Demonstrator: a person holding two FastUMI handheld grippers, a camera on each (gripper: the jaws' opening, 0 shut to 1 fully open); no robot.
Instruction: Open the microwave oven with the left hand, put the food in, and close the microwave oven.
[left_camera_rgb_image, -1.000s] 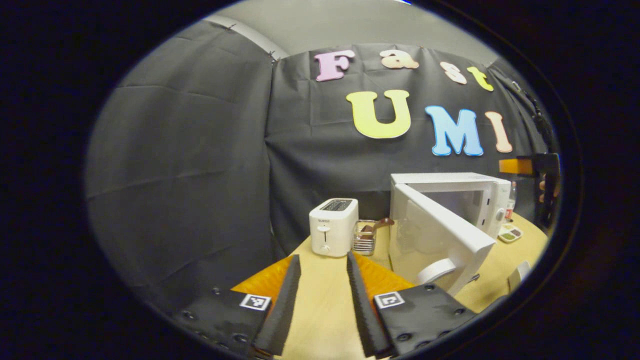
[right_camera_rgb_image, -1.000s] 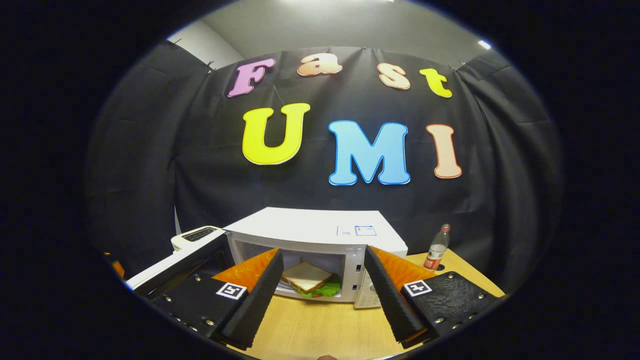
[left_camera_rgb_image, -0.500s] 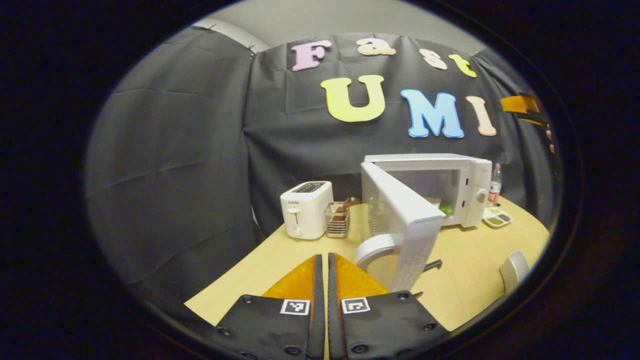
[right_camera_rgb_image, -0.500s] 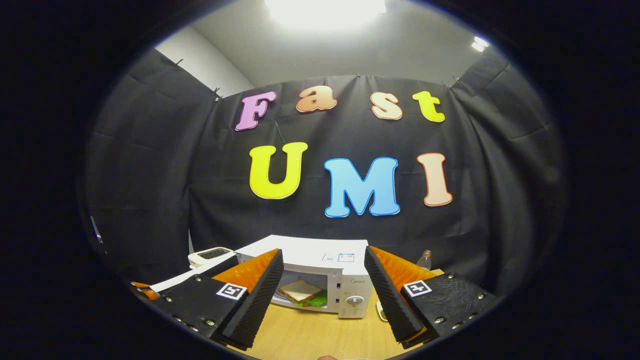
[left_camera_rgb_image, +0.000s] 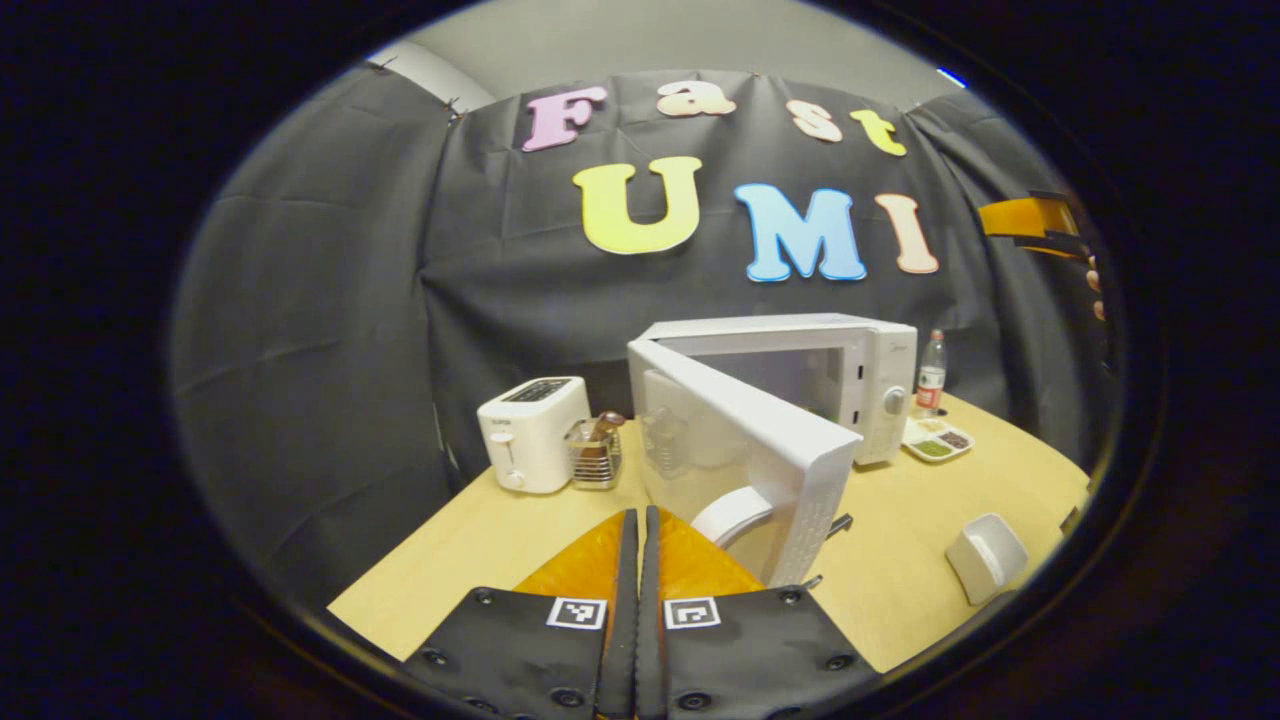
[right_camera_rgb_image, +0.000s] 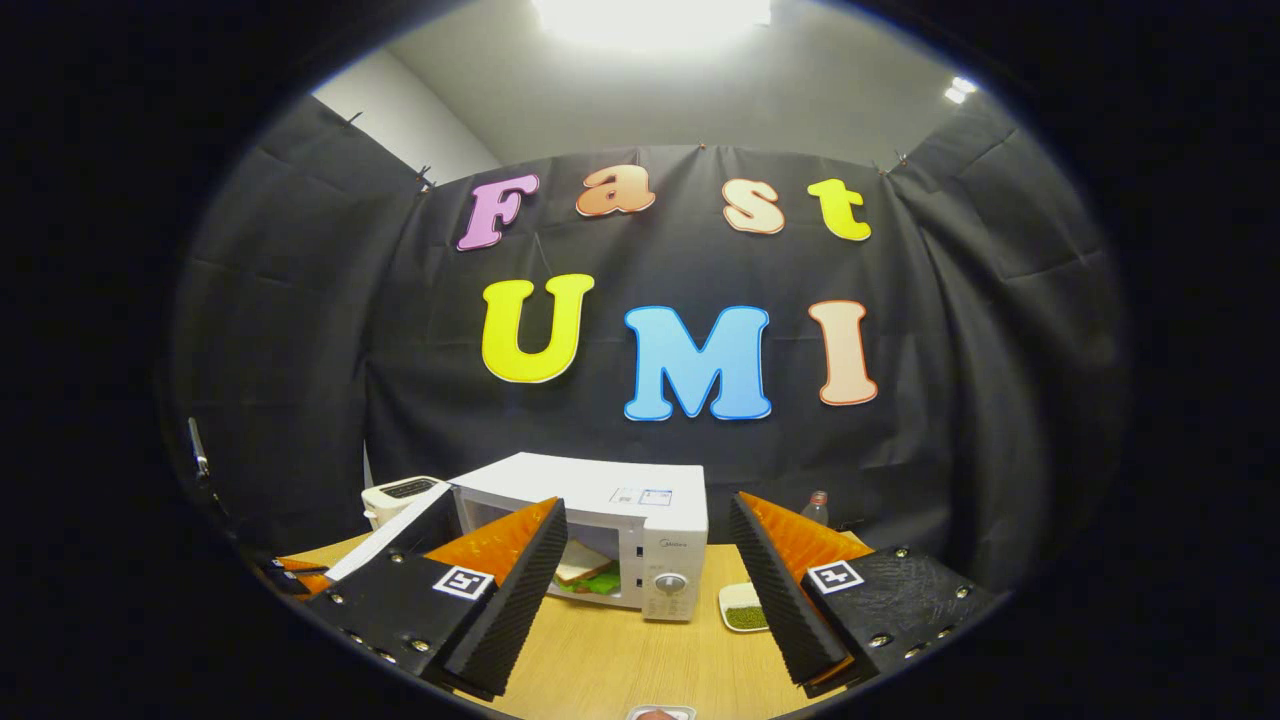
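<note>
- Here, in the left gripper view: left gripper low over the table, fingers pressed together on nothing, short of the door.
- Microwave white, at the back of the table, door swung wide toward the camera, outer edge just beyond the fingertips.
- Round white handle low on the door's face.
- Left of the microwave: toaster, then a wire basket just beside it, dark utensils inside.
- Right of the microwave: bottle against the cloth wall, small dish of green and dark items in front of it.
- Small white cup near the table's right edge, well apart from the rest.
- At the far right rim, part of the other gripper, raised well above the table.
- In the right gripper view: right gripper held high and back, fingers wide apart, gripping nothing.
- Between them, microwave with cavity open, sandwich inside, bread on top and green leaf below.
- Door angled out to the left, toaster behind it.
- Dish of green food on the table right of the control panel; bottle farther back, partly hidden by a finger.
</note>
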